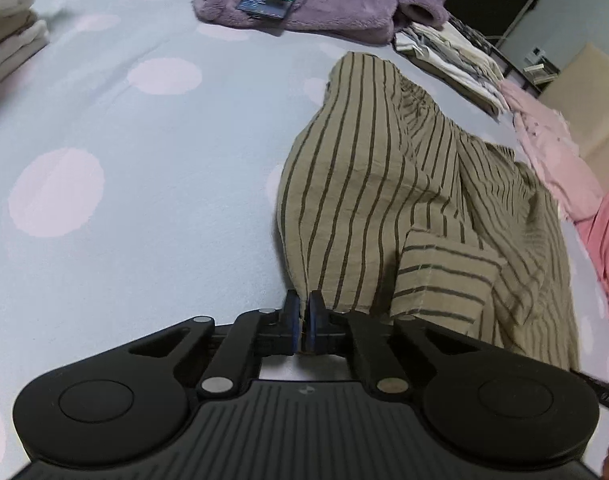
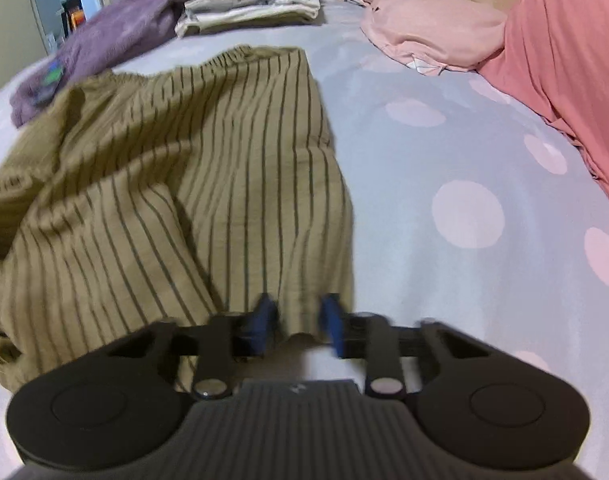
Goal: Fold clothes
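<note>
The striped garment point(image 1: 384, 208), beige with dark lines, is spread over the dotted bedsheet point(image 1: 144, 140), rumpled and partly doubled on itself. In the left wrist view it fills the field from 12 to 4 o'clock. The left gripper point(image 1: 304, 312) is seen with its blue pads pressed together on the near hem corner, so this corner is pinched; such a hold is probably chosen because a corner lets the edge be pulled straight.

In the right wrist view the right gripper point(image 2: 298, 320) is placed at the near hem, at 6 o'clock, with its fingers spread and the cloth edge lying between them. This view is blurred, so it cannot be told whether a grasp is being made or given up.

A pile of folded clothes point(image 2: 252, 4) is seen at 12 o'clock, beside a purple fleece point(image 2: 116, 36) at 10 o'clock and pink fabric point(image 2: 432, 24) at 1 o'clock. The scene is judged to fit either the stretching of the hem or the laying down after a fold.
</note>
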A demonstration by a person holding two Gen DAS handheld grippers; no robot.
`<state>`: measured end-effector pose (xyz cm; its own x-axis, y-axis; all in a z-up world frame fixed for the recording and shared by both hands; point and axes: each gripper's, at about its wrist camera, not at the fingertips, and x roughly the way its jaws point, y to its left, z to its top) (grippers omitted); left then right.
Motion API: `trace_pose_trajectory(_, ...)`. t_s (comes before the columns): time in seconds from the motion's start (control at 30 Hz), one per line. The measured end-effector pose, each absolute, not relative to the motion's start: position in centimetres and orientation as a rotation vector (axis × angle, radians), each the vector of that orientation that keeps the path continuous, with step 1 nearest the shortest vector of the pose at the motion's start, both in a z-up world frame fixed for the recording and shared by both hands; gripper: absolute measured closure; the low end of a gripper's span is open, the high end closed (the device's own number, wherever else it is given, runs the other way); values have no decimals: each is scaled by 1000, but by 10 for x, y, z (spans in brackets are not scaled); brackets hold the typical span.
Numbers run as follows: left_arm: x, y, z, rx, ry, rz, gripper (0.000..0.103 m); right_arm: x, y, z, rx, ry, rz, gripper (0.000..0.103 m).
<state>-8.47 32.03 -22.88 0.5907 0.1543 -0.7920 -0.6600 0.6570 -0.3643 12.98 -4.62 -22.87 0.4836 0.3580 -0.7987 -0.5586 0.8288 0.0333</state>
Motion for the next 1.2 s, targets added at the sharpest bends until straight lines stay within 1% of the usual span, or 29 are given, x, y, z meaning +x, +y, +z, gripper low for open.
trace_pose_trajectory(0.07, -87, 323, -228, -716, 807, 527, 102, 128, -45, -227, -245, 898, 577, 92)
trace_pose_trajectory(0.13, -91, 324, -228, -739, 807, 524, 102, 126, -45, -225, -255, 886, 584, 97)
trace_pose_trajectory(0.2, -95, 328, -221, -747, 800, 515, 103, 127, -49, -223, -239, 887, 587, 100)
trace_pose_trajectory(0.3, -109, 342, -206, -792, 769, 503, 103, 133, -59, -211, -167, 885, 578, 101)
trace_pose_trajectory(0.4, -125, 355, -187, -778, 758, 494, 103, 136, -72, -195, -122, 862, 568, 101)
trace_pose_trajectory(0.6, -168, 388, -142, -799, 648, 507, 103, 152, -109, -160, -37, 829, 552, 101)
trace_pose_trajectory(0.73, -185, 407, -130, -780, 634, 562, 103, 166, -133, -141, -8, 801, 518, 101)
trace_pose_trajectory(0.83, -184, 419, -145, -772, 682, 605, 103, 179, -145, -144, 24, 817, 496, 101)
trace_pose_trajectory(0.97, -171, 431, -184, -707, 804, 681, 103, 193, -146, -170, -22, 865, 460, 101)
trace_pose_trajectory(1.1, -176, 439, -200, -724, 795, 739, 102, 206, -150, -198, -51, 911, 420, 101)
trace_pose_trajectory(1.2, -176, 443, -201, -728, 811, 752, 102, 213, -153, -205, -58, 919, 405, 101)
